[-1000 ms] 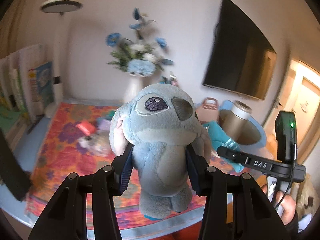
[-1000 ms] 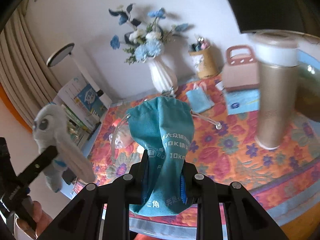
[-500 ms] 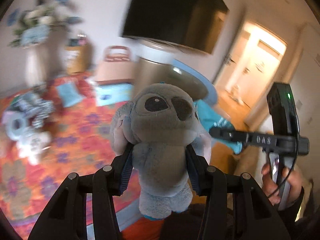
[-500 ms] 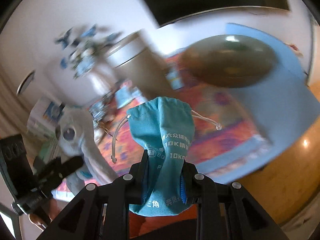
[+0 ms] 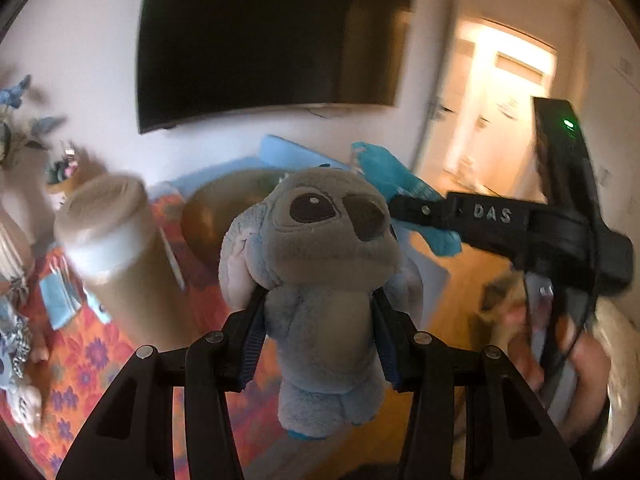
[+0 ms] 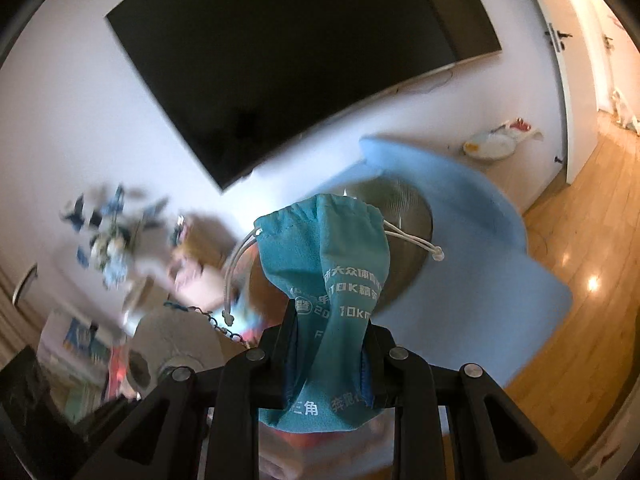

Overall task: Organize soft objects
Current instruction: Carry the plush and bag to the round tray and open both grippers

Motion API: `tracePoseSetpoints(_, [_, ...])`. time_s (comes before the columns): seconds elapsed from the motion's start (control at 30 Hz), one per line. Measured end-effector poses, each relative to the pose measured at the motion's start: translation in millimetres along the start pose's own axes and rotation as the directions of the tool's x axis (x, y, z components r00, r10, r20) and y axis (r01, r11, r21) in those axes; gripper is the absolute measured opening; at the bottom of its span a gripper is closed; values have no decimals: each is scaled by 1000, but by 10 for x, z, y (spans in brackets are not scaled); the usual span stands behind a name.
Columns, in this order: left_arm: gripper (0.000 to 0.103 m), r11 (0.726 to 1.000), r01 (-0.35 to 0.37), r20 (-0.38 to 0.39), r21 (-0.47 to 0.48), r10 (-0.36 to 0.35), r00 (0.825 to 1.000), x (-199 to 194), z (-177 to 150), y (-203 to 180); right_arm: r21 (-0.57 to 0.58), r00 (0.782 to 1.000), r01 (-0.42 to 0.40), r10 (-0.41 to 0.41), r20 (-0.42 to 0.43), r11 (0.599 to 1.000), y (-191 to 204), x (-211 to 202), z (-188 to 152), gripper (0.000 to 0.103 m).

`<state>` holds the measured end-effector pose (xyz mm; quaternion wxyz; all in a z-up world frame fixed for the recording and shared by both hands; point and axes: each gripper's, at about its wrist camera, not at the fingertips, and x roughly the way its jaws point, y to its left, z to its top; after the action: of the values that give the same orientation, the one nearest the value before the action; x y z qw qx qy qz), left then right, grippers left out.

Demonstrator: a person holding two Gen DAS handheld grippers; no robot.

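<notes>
A grey-blue plush toy (image 5: 320,248) stands upright between the fingers of my left gripper (image 5: 320,320), which is shut on its body. In the right wrist view a teal drawstring pouch (image 6: 336,280) with white print is pinched at its lower half by my right gripper (image 6: 330,344), its cords hanging loose. The left wrist view shows the right gripper's black frame (image 5: 492,216) to the right of the plush, with the teal pouch (image 5: 396,184) in it and a hand below. A blurred grey shape (image 6: 176,340) at lower left in the right wrist view looks like the plush.
A tan cylinder with a white lid (image 5: 116,256) stands on the floral tablecloth (image 5: 80,360). A round dark bowl (image 6: 408,216) sits on a blue mat (image 6: 500,248) beyond. A black TV (image 5: 260,40) hangs on the wall, with a wooden floor (image 6: 580,320) and a doorway to the right.
Both hands have swung rightward: the flower vase has slid to the left edge, and the TV, bowl and blue mat now lie ahead. Both grips are unchanged.
</notes>
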<state>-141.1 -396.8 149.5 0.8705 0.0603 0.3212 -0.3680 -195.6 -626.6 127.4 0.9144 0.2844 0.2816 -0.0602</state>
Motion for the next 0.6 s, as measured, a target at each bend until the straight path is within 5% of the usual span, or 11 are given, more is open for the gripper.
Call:
tracePoseSetpoints(0.17, [46, 985, -159, 59, -71, 163, 985, 455, 310, -20, 33, 1000, 28, -28, 12, 999, -78, 408, 442, 24])
tracePoseSetpoints(0.33, [56, 968, -226, 25, -110, 230, 973, 879, 471, 69, 9, 996, 58, -58, -62, 998, -156, 870, 729, 24])
tracePoseSetpoints(0.4, [68, 963, -246, 39, -109, 251, 967, 945, 495, 83, -3, 992, 70, -70, -102, 998, -173, 1036, 782, 31])
tracePoseSetpoints(0.47, [89, 964, -244, 61, -102, 251, 966, 949, 505, 65, 2, 986, 88, -87, -140, 996, -206, 1156, 785, 56])
tracePoseSetpoints(0.6, [90, 965, -252, 89, -70, 258, 962, 884, 504, -2, 41, 990, 58, -52, -133, 997, -357, 1099, 748, 57])
